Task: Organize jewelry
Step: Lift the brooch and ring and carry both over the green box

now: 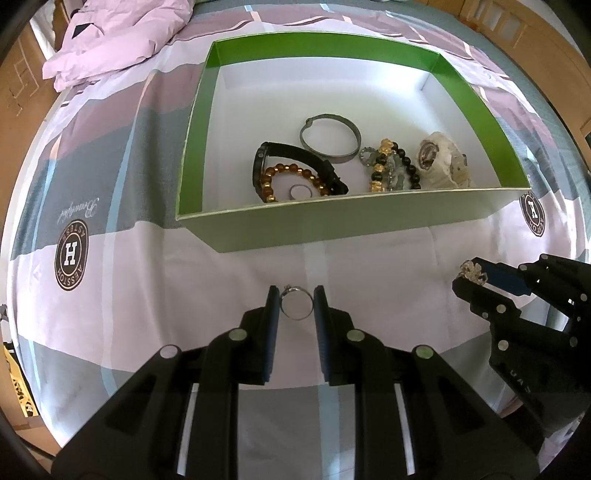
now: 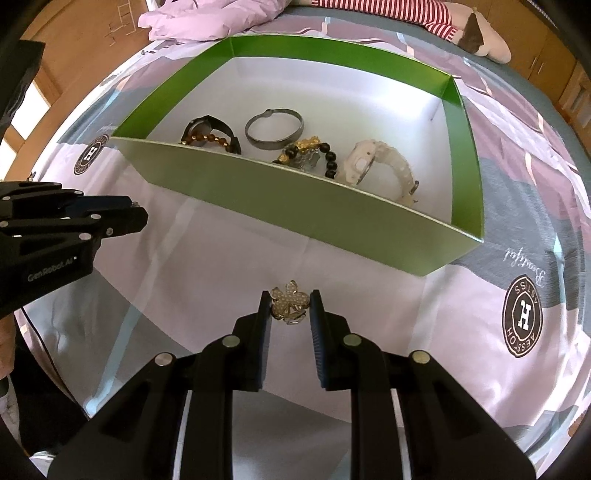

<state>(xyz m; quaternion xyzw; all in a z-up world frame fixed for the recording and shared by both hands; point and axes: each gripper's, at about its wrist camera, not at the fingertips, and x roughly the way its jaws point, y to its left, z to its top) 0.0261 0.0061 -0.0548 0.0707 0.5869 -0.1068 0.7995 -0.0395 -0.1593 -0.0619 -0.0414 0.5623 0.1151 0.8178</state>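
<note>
On the bed (image 1: pixel 110 258), spread with a patchwork sheet, the left gripper (image 1: pixel 295 301) sits near the camera with its fingers (image 1: pixel 271 306) closed in on a thin silver ring (image 1: pixel 296 303), which stands upright between the pads and touches both. Beyond it lies an open box (image 1: pixel 369 225) with green walls and a white floor. Inside, from left to right: a black watch (image 1: pixel 291 155) with an amber bead bracelet (image 1: pixel 295 177) lying over it and a small ring (image 1: pixel 300 192) inside the bracelet's loop, a grey metal bangle (image 1: pixel 330 140) a little farther back, a bracelet of black and gold beads (image 1: pixel 391 166), and a white watch (image 1: pixel 443 158) toward the right wall. To the right, near the box's front corner, the right gripper (image 2: pixel 290 304) has its fingers (image 2: pixel 264 310) pinched on a sparkly gold clover-shaped brooch (image 2: pixel 290 301), held above the sheet. A lilac quilt (image 1: pixel 122 33) is bunched at the far left of the bed.
</note>
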